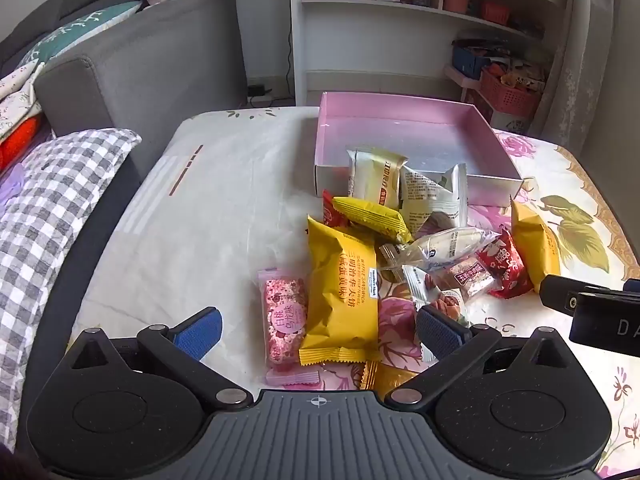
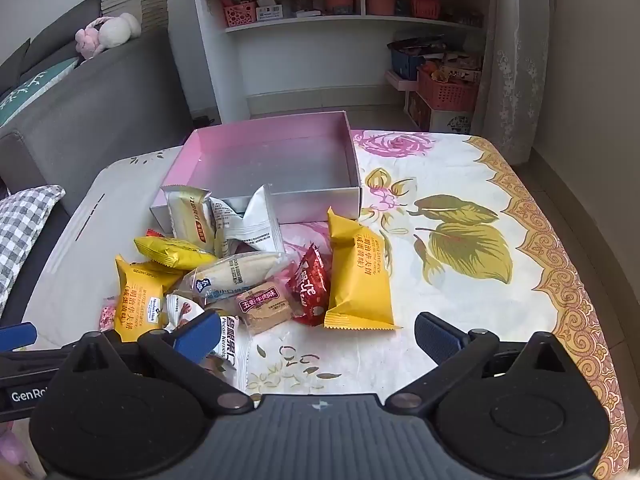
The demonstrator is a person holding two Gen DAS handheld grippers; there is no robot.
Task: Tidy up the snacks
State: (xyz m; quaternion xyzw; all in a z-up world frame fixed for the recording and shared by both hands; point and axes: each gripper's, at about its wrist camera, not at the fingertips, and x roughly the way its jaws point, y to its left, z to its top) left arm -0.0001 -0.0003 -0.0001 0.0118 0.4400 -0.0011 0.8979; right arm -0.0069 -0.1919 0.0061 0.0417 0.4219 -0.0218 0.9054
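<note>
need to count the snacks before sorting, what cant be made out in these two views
- Orange packet, left wrist view: mostly behind the left gripper body, so its kind is unclear.
- Red packet, left wrist view: buried under the small yellow packet.
- Pink packet, right wrist view: hidden by the yellow wafer packet.
- Pink box near corner, both views: screened by leaning white packets.
</note>
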